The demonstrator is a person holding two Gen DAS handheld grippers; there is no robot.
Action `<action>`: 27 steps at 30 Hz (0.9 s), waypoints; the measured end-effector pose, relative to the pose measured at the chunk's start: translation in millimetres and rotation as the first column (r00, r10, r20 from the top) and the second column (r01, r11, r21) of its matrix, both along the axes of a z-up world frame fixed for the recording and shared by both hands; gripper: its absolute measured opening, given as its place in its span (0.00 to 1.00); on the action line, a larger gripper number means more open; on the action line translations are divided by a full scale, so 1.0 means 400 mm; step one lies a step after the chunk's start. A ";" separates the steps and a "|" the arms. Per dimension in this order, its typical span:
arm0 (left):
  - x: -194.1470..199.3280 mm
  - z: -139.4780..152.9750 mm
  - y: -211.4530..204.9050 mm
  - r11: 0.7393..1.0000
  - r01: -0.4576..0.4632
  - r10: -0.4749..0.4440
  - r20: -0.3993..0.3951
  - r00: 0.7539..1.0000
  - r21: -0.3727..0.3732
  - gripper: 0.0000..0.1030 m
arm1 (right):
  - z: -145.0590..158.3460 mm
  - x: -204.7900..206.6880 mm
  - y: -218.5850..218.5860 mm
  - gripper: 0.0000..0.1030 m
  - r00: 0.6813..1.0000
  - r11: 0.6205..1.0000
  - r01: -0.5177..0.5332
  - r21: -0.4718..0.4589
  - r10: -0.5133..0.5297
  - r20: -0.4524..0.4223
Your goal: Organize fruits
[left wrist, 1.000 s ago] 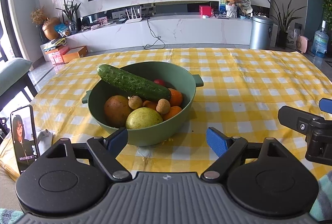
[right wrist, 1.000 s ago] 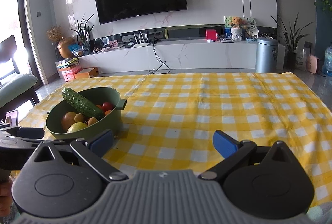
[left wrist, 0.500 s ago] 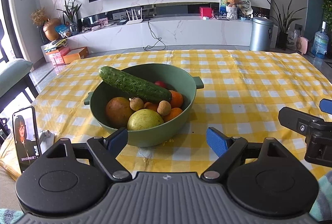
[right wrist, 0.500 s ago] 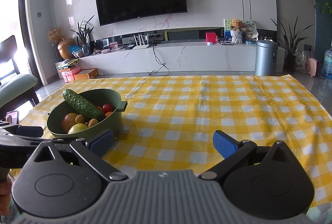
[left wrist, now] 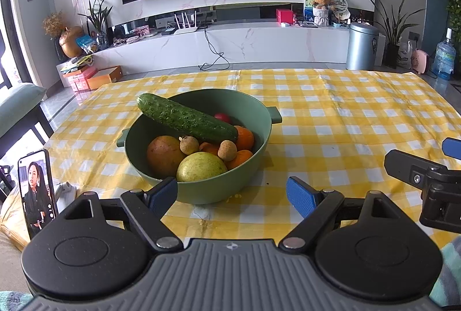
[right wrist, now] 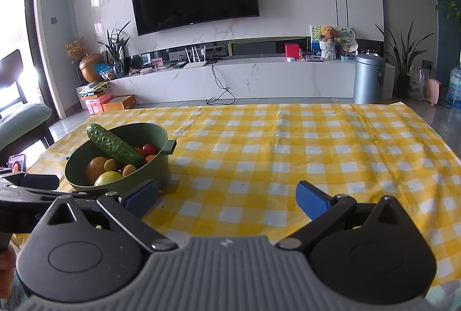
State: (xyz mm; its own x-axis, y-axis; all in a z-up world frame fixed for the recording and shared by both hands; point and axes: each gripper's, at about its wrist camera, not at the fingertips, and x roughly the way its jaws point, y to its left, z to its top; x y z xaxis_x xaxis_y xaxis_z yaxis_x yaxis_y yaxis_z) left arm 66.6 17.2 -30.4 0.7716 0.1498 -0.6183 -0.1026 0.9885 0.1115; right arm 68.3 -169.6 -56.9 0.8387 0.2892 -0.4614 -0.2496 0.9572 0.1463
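Observation:
A green bowl (left wrist: 253, 112) (right wrist: 161, 135) with two small handles stands on the yellow checked tablecloth (left wrist: 345, 121). A long cucumber (left wrist: 187, 118) (right wrist: 115, 147) lies across its fruit: a pale yellow-green fruit (left wrist: 201, 167), a brownish round fruit (left wrist: 164, 155), oranges (left wrist: 245, 138), two small brown fruits (left wrist: 227, 150) and a red one (left wrist: 222, 117). My left gripper (left wrist: 232, 195) hangs open just in front of the bowl, holding nothing. My right gripper (right wrist: 226, 200) is open over bare cloth, right of the bowl, and shows at the right edge of the left wrist view.
A phone (left wrist: 36, 190) with a lit screen stands propped at the table's near left corner. A chair with a green cushion (left wrist: 17, 106) is left of the table. Behind the table are a white TV bench (left wrist: 230, 43) and a metal bin (left wrist: 361, 46).
Both grippers have risen and tilted slightly, so the bowl sits a little lower and more central in view. Their jaws stay open and the fruit has not moved.

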 end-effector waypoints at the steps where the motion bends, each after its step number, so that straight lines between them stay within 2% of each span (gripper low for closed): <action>1: 0.000 -0.002 0.000 1.000 0.000 0.000 0.000 1.000 0.002 0.97 | 0.000 -0.001 0.000 0.96 1.000 1.000 0.000 0.000 0.000 0.000; 27: 0.000 -0.002 -0.001 1.000 0.001 -0.001 -0.001 1.000 0.002 0.97 | -0.007 -0.003 0.003 0.96 1.000 1.000 0.000 -0.002 0.000 -0.008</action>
State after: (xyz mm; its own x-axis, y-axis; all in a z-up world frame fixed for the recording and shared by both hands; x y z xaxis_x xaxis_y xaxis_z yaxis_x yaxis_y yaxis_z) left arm 66.4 16.6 -31.2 0.7712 0.1506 -0.6185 -0.1017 0.9883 0.1138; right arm 67.1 -168.4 -59.6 0.8352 0.2882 -0.4684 -0.2485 0.9576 0.1461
